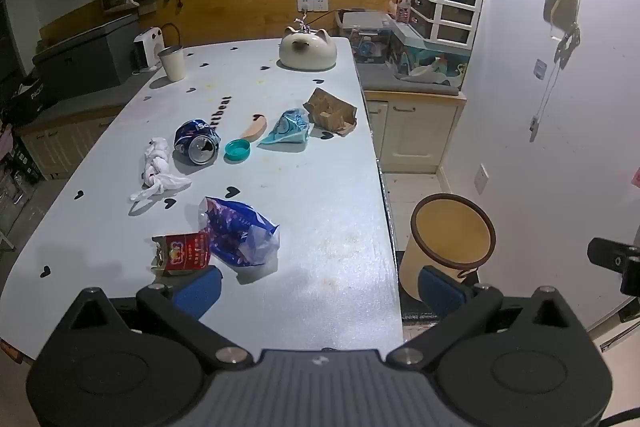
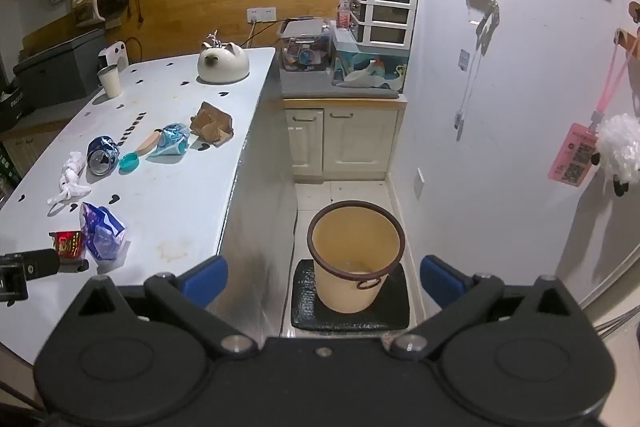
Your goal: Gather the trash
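Both grippers hang spread wide and empty, the left (image 1: 320,287) over the table (image 1: 340,227) by the red packet (image 1: 182,253), the right (image 2: 324,279) above the bin (image 2: 356,251).

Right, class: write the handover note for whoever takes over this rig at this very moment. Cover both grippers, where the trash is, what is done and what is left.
Left hand-held gripper: open, empty, over the table's near edge.
Right hand-held gripper: open, empty, above the bin.
Bin: on a dark mat on the floor beside the table; looks empty.
Still on the table: red pack, blue bag, tissue, can, teal cap, light-blue wrapper, cardboard.
Done: nothing in the bin yet.
Left: all seven pieces. The red pack is nearest the left gripper.
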The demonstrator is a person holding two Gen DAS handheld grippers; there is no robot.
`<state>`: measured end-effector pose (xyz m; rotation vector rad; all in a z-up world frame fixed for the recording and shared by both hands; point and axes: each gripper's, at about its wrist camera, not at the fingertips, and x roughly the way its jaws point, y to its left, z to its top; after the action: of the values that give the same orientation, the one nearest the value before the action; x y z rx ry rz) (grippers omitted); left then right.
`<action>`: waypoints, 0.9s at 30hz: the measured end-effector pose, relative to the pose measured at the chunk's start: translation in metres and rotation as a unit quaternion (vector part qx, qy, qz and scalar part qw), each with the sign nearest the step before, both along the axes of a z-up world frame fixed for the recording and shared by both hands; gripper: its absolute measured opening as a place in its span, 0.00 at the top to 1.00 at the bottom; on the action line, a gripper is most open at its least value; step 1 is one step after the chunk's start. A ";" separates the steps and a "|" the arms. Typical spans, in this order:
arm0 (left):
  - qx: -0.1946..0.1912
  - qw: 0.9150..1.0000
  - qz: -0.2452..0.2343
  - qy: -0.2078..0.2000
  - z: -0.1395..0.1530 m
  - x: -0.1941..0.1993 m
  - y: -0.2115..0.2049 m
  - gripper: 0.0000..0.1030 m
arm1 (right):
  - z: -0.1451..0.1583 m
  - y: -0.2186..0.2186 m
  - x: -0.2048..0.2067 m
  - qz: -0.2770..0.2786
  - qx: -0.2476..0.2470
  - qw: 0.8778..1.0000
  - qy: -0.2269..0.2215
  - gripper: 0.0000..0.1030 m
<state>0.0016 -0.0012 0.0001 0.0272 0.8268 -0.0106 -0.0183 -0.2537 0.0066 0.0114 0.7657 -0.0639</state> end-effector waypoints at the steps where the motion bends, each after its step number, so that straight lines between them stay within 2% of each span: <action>1: 0.000 1.000 0.000 0.000 0.000 0.000 0.000 0.00 | 0.000 0.000 0.000 0.000 0.000 1.000 0.000 0.00; 27: -0.001 1.000 0.000 -0.001 0.000 0.001 -0.003 0.00 | -0.001 0.002 0.001 0.000 0.000 1.000 -0.001 0.00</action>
<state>0.0029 -0.0039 -0.0003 0.0247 0.8239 -0.0119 -0.0170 -0.2518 0.0060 0.0126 0.7644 -0.0645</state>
